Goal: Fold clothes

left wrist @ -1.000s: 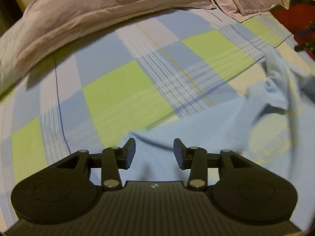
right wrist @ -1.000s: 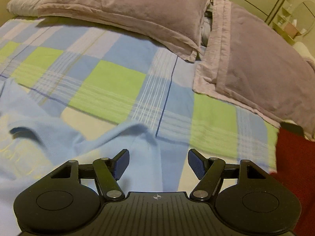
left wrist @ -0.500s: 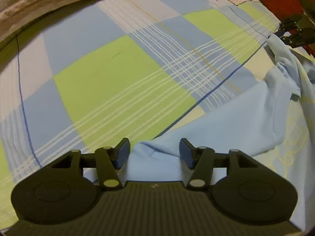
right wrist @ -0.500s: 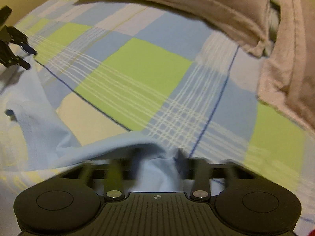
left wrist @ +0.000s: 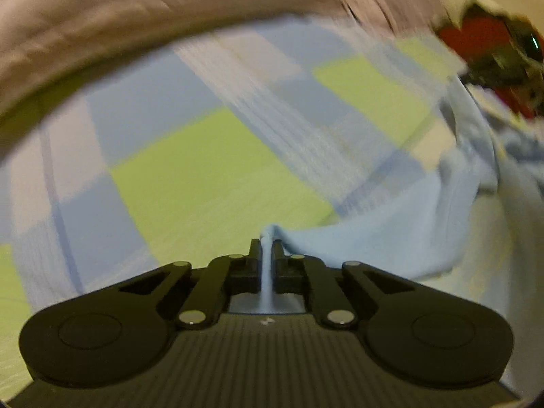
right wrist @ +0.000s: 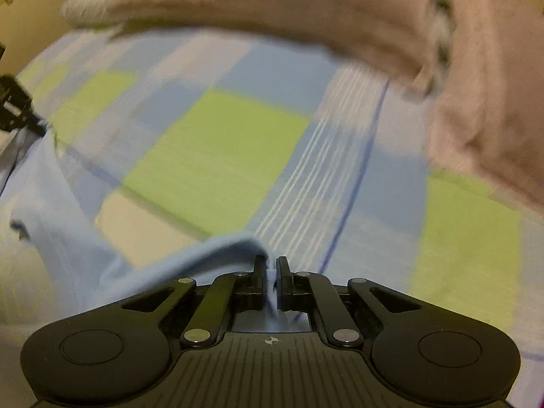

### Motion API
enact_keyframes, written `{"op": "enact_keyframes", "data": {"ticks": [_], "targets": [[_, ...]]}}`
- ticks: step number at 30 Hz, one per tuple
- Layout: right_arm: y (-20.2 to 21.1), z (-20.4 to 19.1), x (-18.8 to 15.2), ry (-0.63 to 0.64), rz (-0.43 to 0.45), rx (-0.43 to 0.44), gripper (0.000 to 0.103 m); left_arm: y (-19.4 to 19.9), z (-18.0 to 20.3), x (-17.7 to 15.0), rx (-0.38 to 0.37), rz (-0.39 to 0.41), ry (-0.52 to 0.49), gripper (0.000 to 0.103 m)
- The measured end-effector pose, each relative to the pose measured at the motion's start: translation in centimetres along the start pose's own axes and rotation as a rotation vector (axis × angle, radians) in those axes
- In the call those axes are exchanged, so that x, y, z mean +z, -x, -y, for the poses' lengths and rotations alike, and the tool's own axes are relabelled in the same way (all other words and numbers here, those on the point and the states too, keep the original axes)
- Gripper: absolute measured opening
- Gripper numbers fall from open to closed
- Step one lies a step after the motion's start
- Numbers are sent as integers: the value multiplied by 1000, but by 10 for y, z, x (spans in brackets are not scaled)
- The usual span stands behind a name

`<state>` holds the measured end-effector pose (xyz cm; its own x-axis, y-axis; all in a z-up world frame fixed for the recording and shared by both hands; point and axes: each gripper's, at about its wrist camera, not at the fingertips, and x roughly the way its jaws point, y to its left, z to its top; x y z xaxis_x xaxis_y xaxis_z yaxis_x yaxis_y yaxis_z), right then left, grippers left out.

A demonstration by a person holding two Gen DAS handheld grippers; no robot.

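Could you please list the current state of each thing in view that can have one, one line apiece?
left gripper: shut, pinching an edge of the shirt.
right gripper: shut, pinching another edge of the shirt.
light blue shirt: unfolded, rumpled, held at two points, the rest lying on the bedsheet.
checked bedsheet: spread flat over the bed.
pillows: lying at the head of the bed, blurred.
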<state>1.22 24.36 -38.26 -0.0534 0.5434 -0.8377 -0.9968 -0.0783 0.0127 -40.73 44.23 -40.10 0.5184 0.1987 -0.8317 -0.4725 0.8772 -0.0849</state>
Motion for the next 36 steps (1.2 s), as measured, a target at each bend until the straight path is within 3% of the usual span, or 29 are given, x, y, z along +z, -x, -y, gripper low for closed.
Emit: {"op": "enact_keyframes", "data": {"ticks": [3,5,7,10,12,13,14,15,16,18,20,22,25,27,28,29,31,36], "targets": [[21,14,18,3,101,-88,3,25,-27,23,115,157,121,3],[26,26,33,-12,161,-160,3,28,-47,38,209,205,200,4],[19,45,50,-86,185,-201,3,11,-60,46,282,136,252,6],[-19,58,66,-156,44,-250,13,-9,-53,46,313,54,259,8],[-25,50,64,-178,32,-298,17,-11,-45,40,335,46,268,16],[-25,46,63,-193,34,-316,25,-11,-42,36,353,47,279,18],[-24,42,60,-207,38,-326,49,-11,-39,32,364,49,300,19],[-21,37,55,-220,44,-328,60,-11,-38,28,356,56,342,19],[-18,33,50,-233,51,-330,63,-9,-36,25,323,66,375,19],[-12,24,42,-255,59,-244,62,-13,-25,22,229,55,387,20],[-16,7,38,-219,31,-60,31,-28,-8,23,210,-6,304,21],[-30,-14,38,-157,-30,22,21,-42,3,25,182,-51,247,21],[-57,-28,41,-113,-84,58,20,-47,11,28,163,-48,233,14],[-69,-29,43,-108,-98,66,20,-36,14,28,331,11,236,13],[-72,-28,45,-107,-100,66,20,-29,11,26,349,41,257,14],[-74,-26,47,-105,-97,62,20,-24,8,25,312,58,288,14],[-77,-23,46,-103,-95,57,20,-32,4,24,208,13,307,17],[-86,-17,50,-92,-82,61,20,-71,10,41,155,0,152,16]]}}
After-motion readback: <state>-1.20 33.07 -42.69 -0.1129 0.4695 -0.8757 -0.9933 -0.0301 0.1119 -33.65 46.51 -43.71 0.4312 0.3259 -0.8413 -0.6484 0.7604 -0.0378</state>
